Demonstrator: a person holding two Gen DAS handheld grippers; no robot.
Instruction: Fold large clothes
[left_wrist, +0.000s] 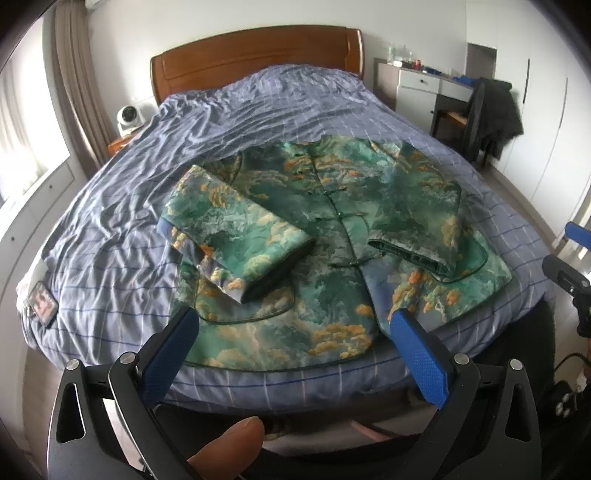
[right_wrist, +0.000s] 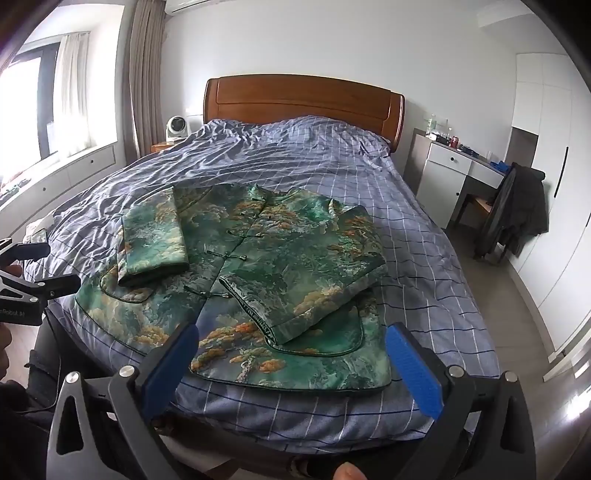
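Jacket: thick, stiffish brocade (slippery); grip hem corners. Left tool, right tool: wide, empty.

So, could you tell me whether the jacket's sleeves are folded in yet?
Folded in: both sleeves lie across the jacket front, cuffs near the button line; its body is still spread flat on the bed.
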